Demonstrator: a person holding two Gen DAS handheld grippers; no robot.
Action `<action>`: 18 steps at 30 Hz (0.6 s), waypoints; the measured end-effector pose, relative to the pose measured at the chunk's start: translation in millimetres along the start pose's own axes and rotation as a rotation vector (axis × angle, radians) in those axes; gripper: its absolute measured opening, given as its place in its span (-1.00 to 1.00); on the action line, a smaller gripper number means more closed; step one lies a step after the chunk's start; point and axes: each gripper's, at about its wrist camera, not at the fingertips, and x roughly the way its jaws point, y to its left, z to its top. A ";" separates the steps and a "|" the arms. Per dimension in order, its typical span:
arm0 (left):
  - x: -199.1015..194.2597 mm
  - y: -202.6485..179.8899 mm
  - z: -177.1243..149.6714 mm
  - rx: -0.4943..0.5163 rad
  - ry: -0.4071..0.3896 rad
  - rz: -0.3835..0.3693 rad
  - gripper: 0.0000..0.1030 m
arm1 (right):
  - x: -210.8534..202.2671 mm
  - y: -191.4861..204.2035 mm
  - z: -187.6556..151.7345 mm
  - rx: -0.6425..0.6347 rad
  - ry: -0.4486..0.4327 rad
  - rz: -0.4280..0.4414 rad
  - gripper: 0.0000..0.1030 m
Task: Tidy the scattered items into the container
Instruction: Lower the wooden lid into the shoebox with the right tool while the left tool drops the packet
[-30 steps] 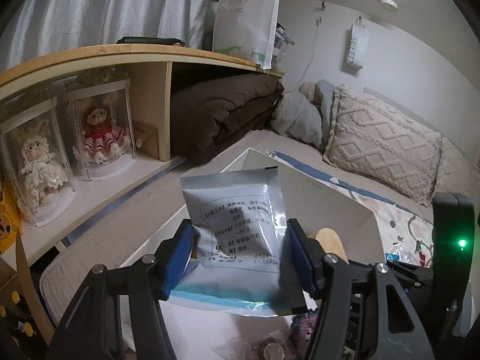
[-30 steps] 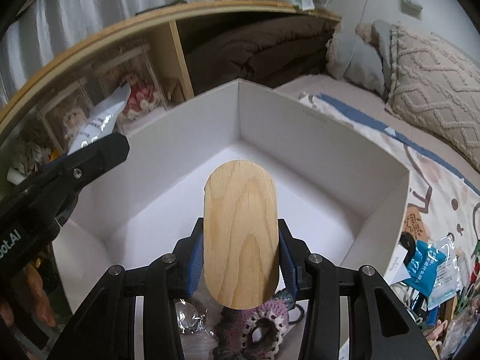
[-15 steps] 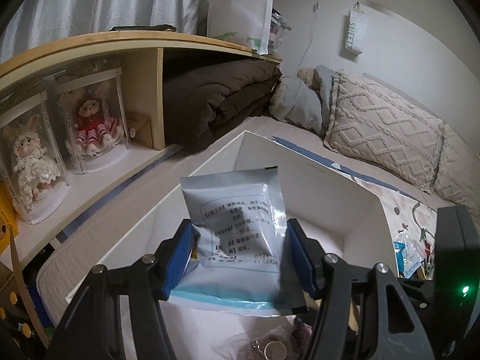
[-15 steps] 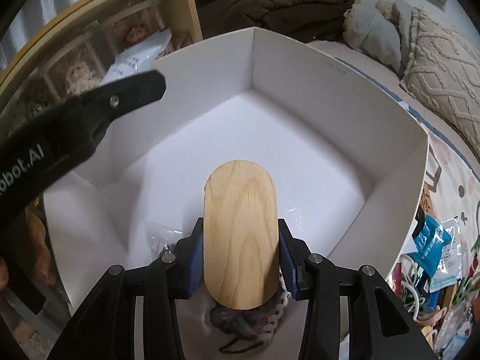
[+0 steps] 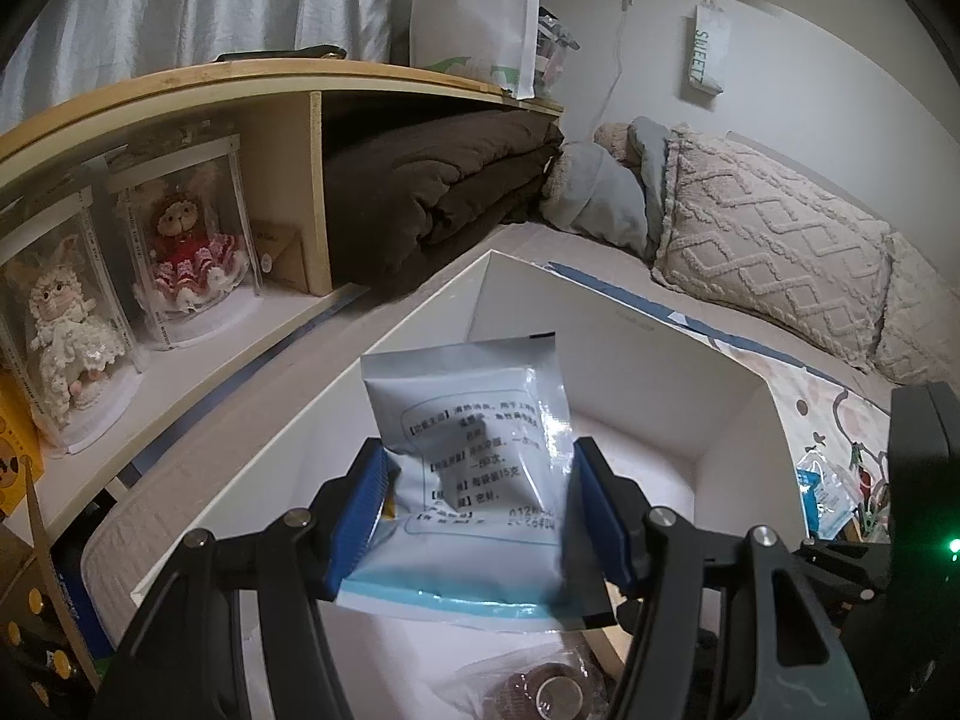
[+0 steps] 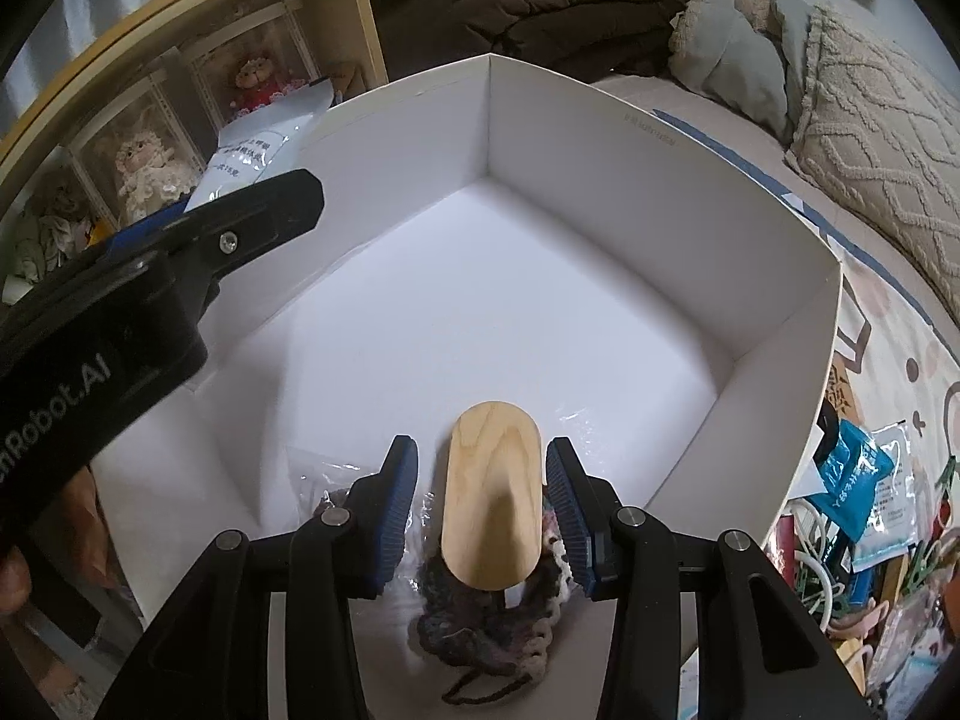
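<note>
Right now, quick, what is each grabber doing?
Left gripper: shut on the packet, above the white box.
Right gripper: open, with the wooden piece loose between its fingers, inside the box.

"SWEET" on hanging bag (image 5: 707, 54), "Robot.AI" on left gripper (image 6: 156, 276)

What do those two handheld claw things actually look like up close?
Both are matte black plastic. The left gripper and right gripper each have two fingers lined with ribbed blue pads, joined by black links with silver screw heads. One body carries white lettering ending "Robot.AI", and one shows a small green light.
</note>
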 end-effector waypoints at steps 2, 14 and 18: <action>-0.1 0.2 0.3 0.002 0.001 0.010 0.19 | 0.1 0.5 0.0 -0.004 -0.001 -0.002 -0.13; 2.8 -4.7 -2.3 0.032 0.033 0.023 0.19 | -2.1 5.3 -1.0 -0.022 -0.018 0.024 -0.13; 4.9 -4.7 -4.1 0.042 0.044 0.047 0.19 | -2.7 6.4 -1.6 -0.023 -0.025 0.032 -0.13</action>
